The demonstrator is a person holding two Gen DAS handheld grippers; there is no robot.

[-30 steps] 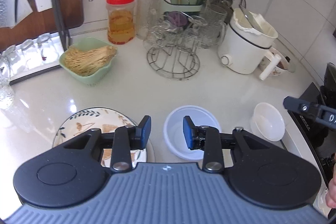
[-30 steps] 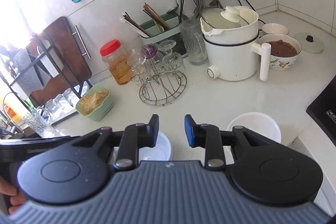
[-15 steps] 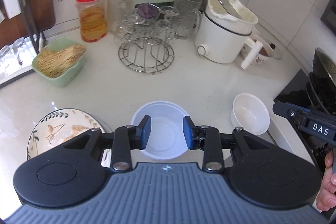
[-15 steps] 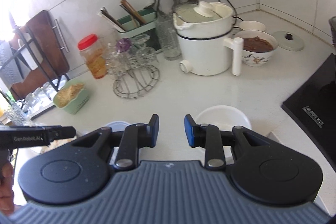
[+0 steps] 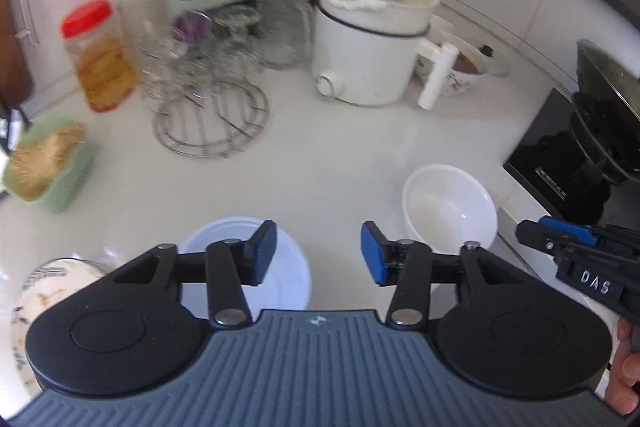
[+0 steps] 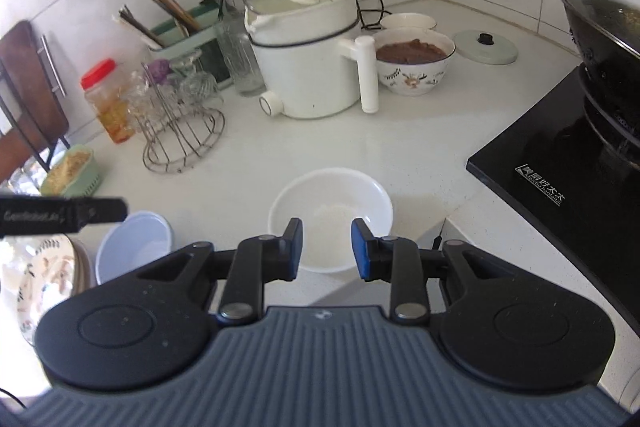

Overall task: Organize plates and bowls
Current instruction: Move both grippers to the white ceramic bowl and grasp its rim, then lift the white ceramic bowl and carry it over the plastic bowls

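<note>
A white bowl [image 6: 332, 211] stands empty near the counter's front edge, also seen in the left wrist view as the white bowl [image 5: 450, 207]. My right gripper [image 6: 326, 249] hovers just above its near rim, jaws a little apart with nothing pressed between them. Left of it sits a pale bluish bowl [image 6: 134, 247], and further left a stack of patterned plates [image 6: 44, 275]. My left gripper [image 5: 318, 253] is above bare counter between the pale bowl [image 5: 248, 267] and the white bowl. Its jaws are opening and hold nothing. The patterned plate [image 5: 36, 291] is half hidden behind its body.
A white electric pot [image 6: 308, 55], a wire rack of glasses [image 6: 180, 115], a red-lidded jar [image 6: 106, 103] and a green basket of noodles [image 6: 74, 171] line the back. A bowl of brown food [image 6: 414, 61] stands beside the pot. A black cooktop [image 6: 560, 187] with a wok is at the right.
My left gripper has slid right from the plate past the pale bowl and its jaws have widened. My right gripper has dropped toward the white bowl, which now lies centred under it.
</note>
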